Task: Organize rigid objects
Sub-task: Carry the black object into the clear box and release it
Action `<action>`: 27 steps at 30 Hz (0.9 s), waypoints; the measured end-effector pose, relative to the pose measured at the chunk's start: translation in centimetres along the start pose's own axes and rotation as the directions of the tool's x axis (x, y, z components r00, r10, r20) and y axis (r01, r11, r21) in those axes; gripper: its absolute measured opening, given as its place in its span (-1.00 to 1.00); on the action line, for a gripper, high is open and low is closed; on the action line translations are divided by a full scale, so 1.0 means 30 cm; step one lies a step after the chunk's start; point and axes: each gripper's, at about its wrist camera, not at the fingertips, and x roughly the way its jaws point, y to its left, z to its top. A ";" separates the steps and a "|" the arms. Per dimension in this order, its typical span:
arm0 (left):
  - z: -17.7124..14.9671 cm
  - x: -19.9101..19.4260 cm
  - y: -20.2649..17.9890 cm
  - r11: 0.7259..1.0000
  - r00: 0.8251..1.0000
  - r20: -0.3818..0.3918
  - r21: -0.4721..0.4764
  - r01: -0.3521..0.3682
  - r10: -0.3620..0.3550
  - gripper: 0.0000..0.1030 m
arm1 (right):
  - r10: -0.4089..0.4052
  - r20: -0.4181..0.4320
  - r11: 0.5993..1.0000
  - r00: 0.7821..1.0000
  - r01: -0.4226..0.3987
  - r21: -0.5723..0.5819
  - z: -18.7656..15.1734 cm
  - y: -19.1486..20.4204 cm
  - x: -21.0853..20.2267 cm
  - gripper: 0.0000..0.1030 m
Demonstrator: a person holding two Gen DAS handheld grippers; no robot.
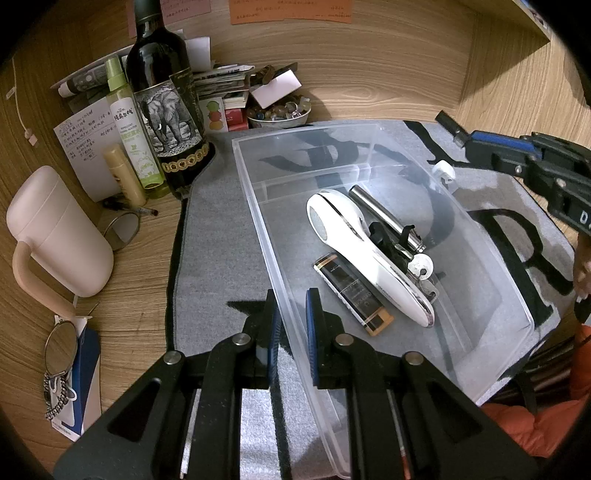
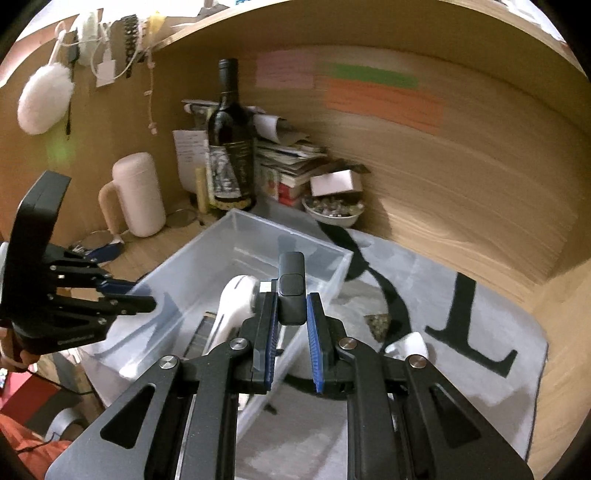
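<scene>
The grey mat (image 2: 461, 332) carries large black letters: an "L" shows plainly in the right wrist view, and an "R" in the left wrist view. The right gripper's (image 1: 448, 123) body bears white letters starting "D", cut off at the frame edge. The green spray bottle (image 1: 131, 125) has Chinese characters and small print too fine to read. Handwriting on the white note (image 1: 79, 147) and orange sticky note (image 1: 291, 11) is illegible.

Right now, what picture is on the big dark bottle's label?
A black-and-white elephant on the wine bottle, clearest in the left wrist view.
</scene>
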 end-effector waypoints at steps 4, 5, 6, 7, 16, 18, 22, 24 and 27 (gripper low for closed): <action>0.000 0.000 0.001 1.000 1.000 0.000 -0.002 0.002 -0.002 -0.78 | 0.019 -0.019 1.000 1.000 -0.019 -0.023 -0.005 0.035 0.029 -0.73; 0.000 0.000 0.000 1.000 1.000 0.000 -0.001 0.001 -0.001 -0.78 | 0.018 -0.024 0.999 1.000 -0.018 -0.026 -0.008 0.039 0.036 -0.73; 0.000 0.000 0.000 1.000 1.000 0.000 -0.001 0.001 -0.001 -0.78 | 0.016 -0.032 0.999 0.999 -0.017 -0.028 -0.012 0.045 0.047 -0.73; -0.001 0.000 0.002 1.000 1.000 0.000 -0.002 0.002 -0.002 -0.78 | 0.020 -0.047 0.999 0.999 -0.021 -0.032 -0.018 0.051 0.066 -0.73; 0.000 0.000 0.000 1.000 1.000 0.000 -0.001 0.001 -0.001 -0.78 | 0.044 -0.137 0.997 0.990 -0.051 -0.052 -0.054 0.092 0.170 -0.73; -0.001 0.000 0.001 1.000 1.000 0.000 -0.001 0.001 -0.001 -0.78 | 0.049 -0.152 0.997 0.987 -0.058 -0.052 -0.058 0.098 0.182 -0.73; 0.000 0.000 -0.001 1.000 1.000 0.000 0.000 0.000 0.000 -0.78 | 0.050 -0.173 0.997 0.984 -0.060 -0.054 -0.062 0.100 0.195 -0.72; -0.001 0.000 0.001 1.000 1.000 0.000 -0.001 0.000 0.000 -0.78 | 0.049 -0.175 0.996 0.983 -0.060 -0.060 -0.060 0.102 0.194 -0.66; 0.000 0.000 -0.001 1.000 1.000 0.000 -0.001 0.000 0.000 -0.78 | 0.043 -0.167 0.997 0.985 -0.054 -0.060 -0.057 0.103 0.185 -0.41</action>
